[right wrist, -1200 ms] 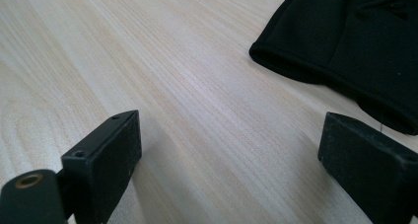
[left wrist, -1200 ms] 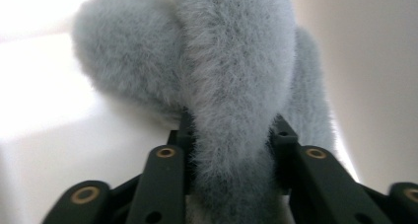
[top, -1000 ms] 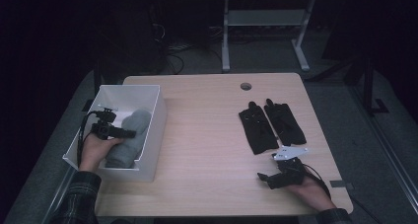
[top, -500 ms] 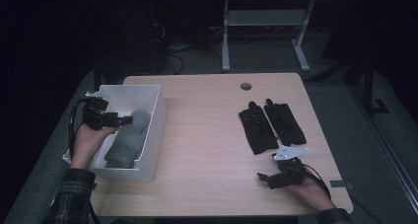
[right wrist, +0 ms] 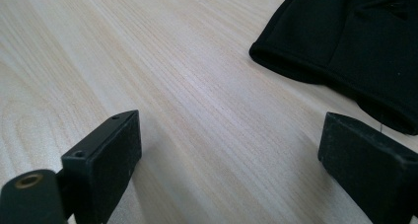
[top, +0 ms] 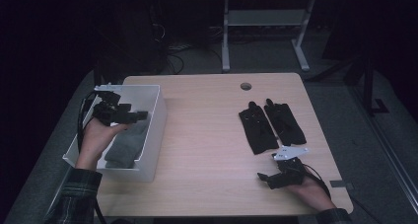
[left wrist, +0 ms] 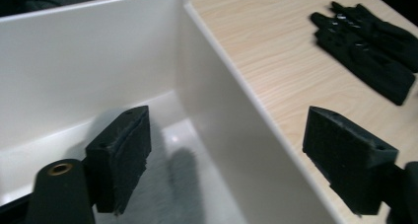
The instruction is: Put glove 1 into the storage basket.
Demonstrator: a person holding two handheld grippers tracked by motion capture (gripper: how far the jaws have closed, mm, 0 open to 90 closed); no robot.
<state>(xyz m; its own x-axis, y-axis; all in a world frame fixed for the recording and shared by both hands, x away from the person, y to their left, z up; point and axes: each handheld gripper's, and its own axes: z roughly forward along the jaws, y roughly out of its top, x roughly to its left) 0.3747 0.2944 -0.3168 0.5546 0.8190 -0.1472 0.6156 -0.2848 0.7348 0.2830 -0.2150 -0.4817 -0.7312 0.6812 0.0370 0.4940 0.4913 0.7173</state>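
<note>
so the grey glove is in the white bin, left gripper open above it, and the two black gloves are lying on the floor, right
Not quite: the two black gloves lie on the wooden table, as the high view shows. The grey glove is in the white bin, and the left gripper is open above it.

White bin [left wrist: 98,61], possibly grey cloth [left wrist: 167,204] inside

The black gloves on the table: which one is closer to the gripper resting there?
The left glove of the pair; its cuff ends just above the right gripper. The other glove lies further right.
</note>
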